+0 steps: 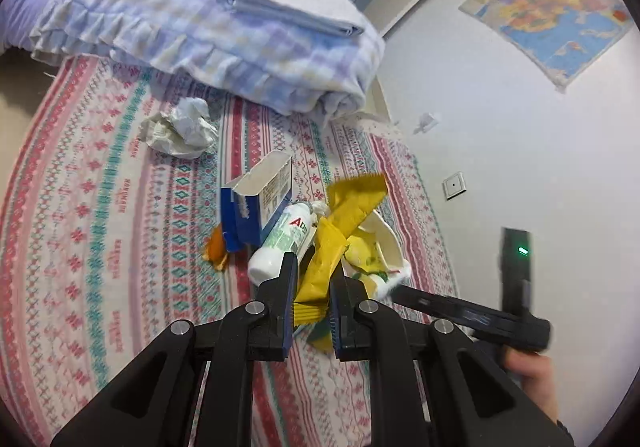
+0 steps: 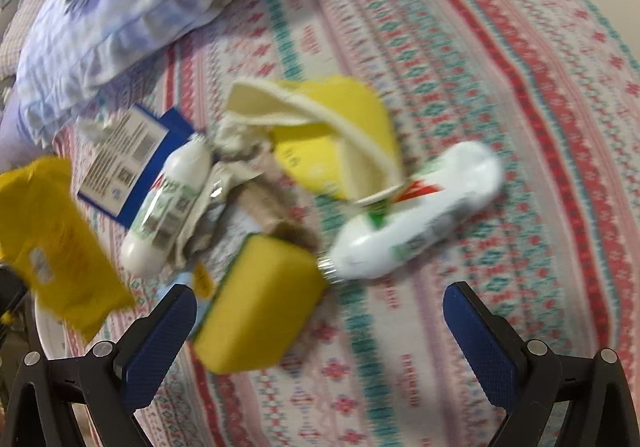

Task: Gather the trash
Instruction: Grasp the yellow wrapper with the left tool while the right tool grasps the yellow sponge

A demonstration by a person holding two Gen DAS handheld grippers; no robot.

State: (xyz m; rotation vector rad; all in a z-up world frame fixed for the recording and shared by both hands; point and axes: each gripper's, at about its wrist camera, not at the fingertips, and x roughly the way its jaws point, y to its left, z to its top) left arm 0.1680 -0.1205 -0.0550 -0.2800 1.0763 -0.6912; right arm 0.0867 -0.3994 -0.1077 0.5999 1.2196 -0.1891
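The patterned bedspread (image 1: 120, 207) carries the whole heap, with a folded checked blanket (image 1: 224, 27) at its far end and the rubbish gathered near the wall-side edge. The left gripper (image 1: 314, 287) has its jaws pressed onto a long yellow wrapper (image 1: 340, 231), which runs away from the camera and up to the right, its ragged torn end farthest from the jaws; its long axis lies roughly along the fingers. The wrapper is thin and slick, held only near its lower end, so I judge it could slide out or flap against the pile and drag lighter pieces off the bed. Beside it a blue and white carton (image 1: 260, 203) lies tipped with its open mouth up and away, and a white bottle (image 1: 280, 243) lies on its side against it, its rounded base towards the camera. A crumpled tissue (image 1: 180, 127) sits well apart, easy to overlook. The right gripper (image 2: 320, 319) hangs over the heap with jaws spread wide and nothing between them; a yellow sponge (image 2: 256, 299) lies just beside its left finger, and a second white bottle (image 2: 416, 211) lies slantwise, able to roll if nudged. The right view is blurred, so fine contact there cannot be told.
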